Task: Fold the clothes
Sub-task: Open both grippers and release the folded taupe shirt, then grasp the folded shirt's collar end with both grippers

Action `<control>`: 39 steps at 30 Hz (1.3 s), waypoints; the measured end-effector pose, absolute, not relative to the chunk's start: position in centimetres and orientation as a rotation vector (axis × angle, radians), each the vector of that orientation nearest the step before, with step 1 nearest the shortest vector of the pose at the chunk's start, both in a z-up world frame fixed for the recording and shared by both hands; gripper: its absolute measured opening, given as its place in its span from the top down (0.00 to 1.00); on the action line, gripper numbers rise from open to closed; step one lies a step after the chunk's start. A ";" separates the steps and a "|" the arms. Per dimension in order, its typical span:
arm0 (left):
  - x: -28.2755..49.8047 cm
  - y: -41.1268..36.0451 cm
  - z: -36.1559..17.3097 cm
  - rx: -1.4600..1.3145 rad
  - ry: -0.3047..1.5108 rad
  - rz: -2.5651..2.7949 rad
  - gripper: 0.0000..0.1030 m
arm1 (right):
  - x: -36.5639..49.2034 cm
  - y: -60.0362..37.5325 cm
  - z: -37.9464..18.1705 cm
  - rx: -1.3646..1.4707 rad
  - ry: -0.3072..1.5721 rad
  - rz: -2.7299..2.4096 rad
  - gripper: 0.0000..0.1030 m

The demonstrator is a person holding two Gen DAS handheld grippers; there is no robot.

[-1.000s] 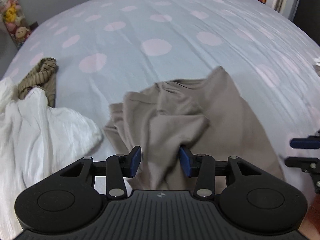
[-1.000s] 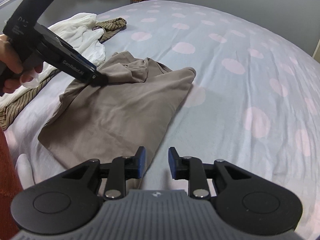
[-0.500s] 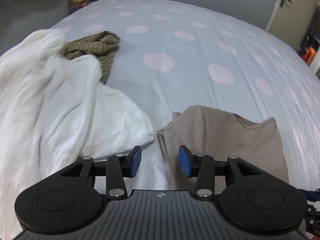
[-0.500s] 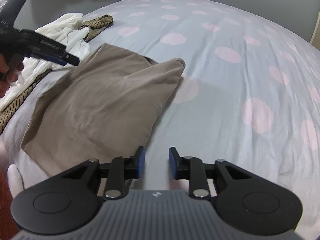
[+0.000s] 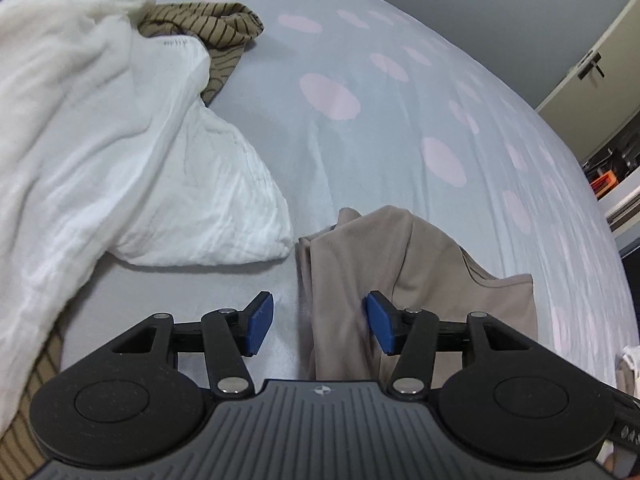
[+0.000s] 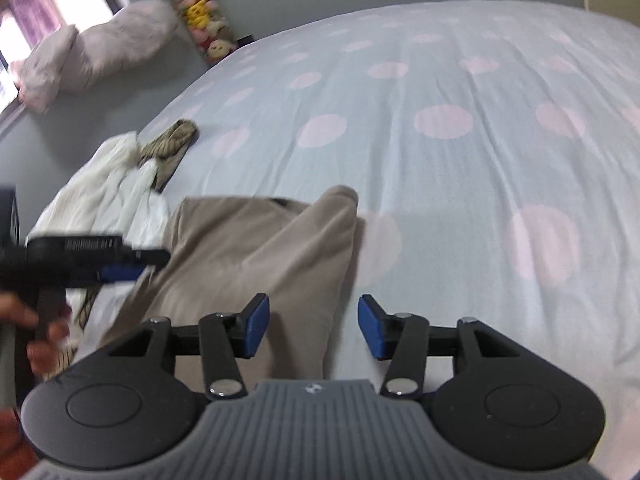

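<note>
1. a plain taupe jersey garment (image 5: 420, 280) lies folded on the pale blue bedsheet with pink dots (image 5: 360, 128) – its left edge forms a straight vertical fold.
2. left gripper (image 5: 320, 324) is spread wide with nothing between its blue pads (image 5: 260, 322); it hovers over the taupe garment's left edge.
3. right gripper (image 6: 312, 326) is likewise wide apart and empty, over the taupe garment's right edge.
4. a crumpled white gauzy cloth (image 5: 120, 152) sits just left of the taupe garment, apart from it.
5. a brown striped knit piece (image 5: 212, 32) lies beyond the white cloth – partly tucked under it.
6. in the right wrist view a hand (image 6: 36, 332) grips the left gripper's handle, left of the taupe garment.
</note>
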State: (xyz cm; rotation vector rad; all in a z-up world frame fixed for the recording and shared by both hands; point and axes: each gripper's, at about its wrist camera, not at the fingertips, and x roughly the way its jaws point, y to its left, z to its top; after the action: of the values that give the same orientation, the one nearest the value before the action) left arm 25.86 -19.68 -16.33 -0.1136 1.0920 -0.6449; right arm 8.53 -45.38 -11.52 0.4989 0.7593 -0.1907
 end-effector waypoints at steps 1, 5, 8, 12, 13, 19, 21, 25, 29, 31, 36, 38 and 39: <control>26.1 -19.6 -16.5 -0.126 1.091 -0.649 0.52 | 9.0 -45.8 -11.8 0.518 0.759 -0.195 0.49; 26.6 -19.5 -17.2 -0.170 1.078 -0.677 0.48 | 10.7 -47.1 -12.8 0.535 0.766 -0.219 0.49; 26.9 -19.8 -17.5 -0.184 1.060 -0.699 0.41 | 11.5 -48.3 -13.9 0.585 0.769 -0.207 0.52; 27.0 -20.4 -17.8 -0.168 1.029 -0.714 0.41 | 12.5 -49.2 -14.9 0.610 0.754 -0.177 0.53; 26.9 -20.5 -17.8 -0.159 1.018 -0.715 0.41 | 12.8 -49.3 -15.1 0.618 0.746 -0.167 0.53; 25.9 -21.6 -17.4 -0.083 0.952 -0.776 0.83 | 13.6 -50.0 -15.6 0.671 0.704 -0.147 0.88; 25.5 -21.3 -16.8 -0.091 0.917 -0.783 0.91 | 13.2 -50.2 -15.2 0.691 0.679 -0.148 0.93; 25.3 -20.9 -16.1 -0.105 0.876 -0.769 0.92 | 12.6 -49.6 -13.5 0.613 0.608 -0.144 0.93; 25.7 -20.9 -16.8 -0.094 0.907 -0.732 0.93 | 13.2 -49.3 -13.4 0.561 0.614 -0.155 0.93; 25.9 -20.9 -17.2 -0.092 0.925 -0.718 0.92 | 13.8 -49.5 -14.1 0.567 0.640 -0.160 0.93; 26.3 -20.2 -17.1 -0.130 0.955 -0.700 0.82 | 14.0 -50.7 -15.0 0.627 0.695 -0.161 0.78; 26.4 -19.9 -17.0 -0.146 0.967 -0.692 0.73 | 13.2 -51.0 -14.3 0.630 0.678 -0.171 0.62; 26.4 -19.8 -17.0 -0.155 0.977 -0.691 0.63 | 12.7 -51.1 -14.0 0.637 0.670 -0.170 0.58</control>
State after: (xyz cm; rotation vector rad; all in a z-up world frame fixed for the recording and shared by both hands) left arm 26.45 -19.78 -17.02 -0.1550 0.9772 -0.6908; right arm 12.71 -51.13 -14.04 0.6368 0.6700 -0.1701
